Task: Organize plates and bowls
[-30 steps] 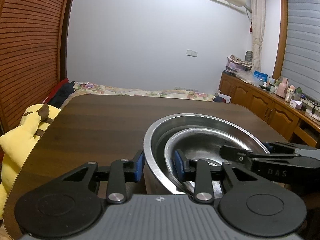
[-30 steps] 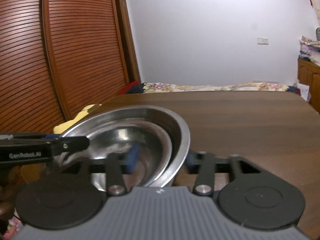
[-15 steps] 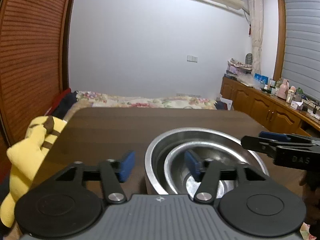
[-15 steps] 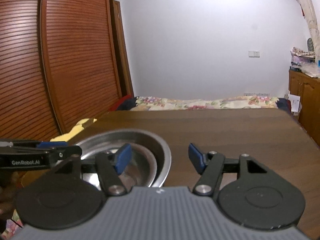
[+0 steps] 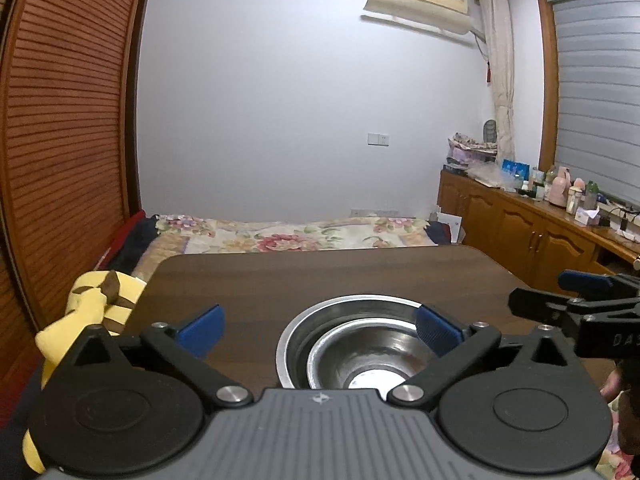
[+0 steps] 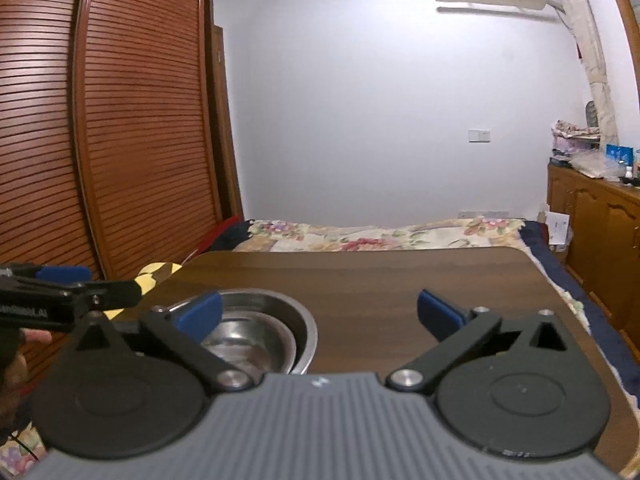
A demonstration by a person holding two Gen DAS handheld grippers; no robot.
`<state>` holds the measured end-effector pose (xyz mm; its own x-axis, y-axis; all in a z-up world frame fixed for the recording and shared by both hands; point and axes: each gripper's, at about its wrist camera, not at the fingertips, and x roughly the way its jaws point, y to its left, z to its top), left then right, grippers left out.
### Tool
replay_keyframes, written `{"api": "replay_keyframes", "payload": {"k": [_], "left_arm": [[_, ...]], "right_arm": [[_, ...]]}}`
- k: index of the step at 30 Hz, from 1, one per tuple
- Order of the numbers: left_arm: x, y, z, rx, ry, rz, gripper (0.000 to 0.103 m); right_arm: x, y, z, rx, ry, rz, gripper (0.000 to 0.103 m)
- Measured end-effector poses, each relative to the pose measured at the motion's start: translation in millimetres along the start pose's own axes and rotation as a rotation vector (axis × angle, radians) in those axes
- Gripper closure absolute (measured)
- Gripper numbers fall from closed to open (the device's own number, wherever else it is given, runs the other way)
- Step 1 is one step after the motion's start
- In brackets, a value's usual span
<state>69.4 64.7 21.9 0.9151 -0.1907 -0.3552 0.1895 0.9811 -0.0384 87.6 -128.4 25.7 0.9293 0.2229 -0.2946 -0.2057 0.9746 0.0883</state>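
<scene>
A large steel bowl [image 5: 296,332] stands on the dark wooden table [image 5: 280,280] with a smaller steel bowl [image 5: 360,356] nested inside it. My left gripper [image 5: 320,330] hangs above and behind the bowls' left rim. Its blue pads are spread wide, its jaws are still opening, and they grip nothing. My right gripper [image 6: 320,314] hovers over the big bowl's [image 6: 308,332] right side. Its jaws are also opening and hold nothing. Each gripper shows at the edge of the other's view: the right gripper [image 5: 560,294] and the left gripper [image 6: 92,282].
A yellow plush toy [image 5: 92,312] lies off the table's left edge. Beyond the far edge is a bed with a floral cover [image 5: 300,234]. Wooden cabinets [image 5: 540,236] with bottles line the right wall, and a slatted wardrobe [image 6: 140,140] stands on the left.
Both grippers were closed around the big bowl's rim. They have let go, spread wide, and drawn up and back. The nested bowls stay on the table.
</scene>
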Motion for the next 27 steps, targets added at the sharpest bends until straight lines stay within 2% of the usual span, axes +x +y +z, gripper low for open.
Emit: {"api": "replay_keyframes", "payload": {"k": [8,15,27], "left_arm": [[-14.3,-6.6,4.4,0.009,-0.009,0.050,0.000],[-25.4,-18.5,1.4,0.033,-0.006,0.092,0.000],[-21.1,-33.7,-18.5,0.059,0.038,0.090,0.000]], "right_arm": [[-17.6,4.8,5.2,-0.020,-0.029,-0.038,0.000],[-30.8,2.3,-1.5,0.009,-0.017,-0.067,0.000],[-34.2,-5.2,-10.6,0.036,-0.001,-0.103,0.000]]}}
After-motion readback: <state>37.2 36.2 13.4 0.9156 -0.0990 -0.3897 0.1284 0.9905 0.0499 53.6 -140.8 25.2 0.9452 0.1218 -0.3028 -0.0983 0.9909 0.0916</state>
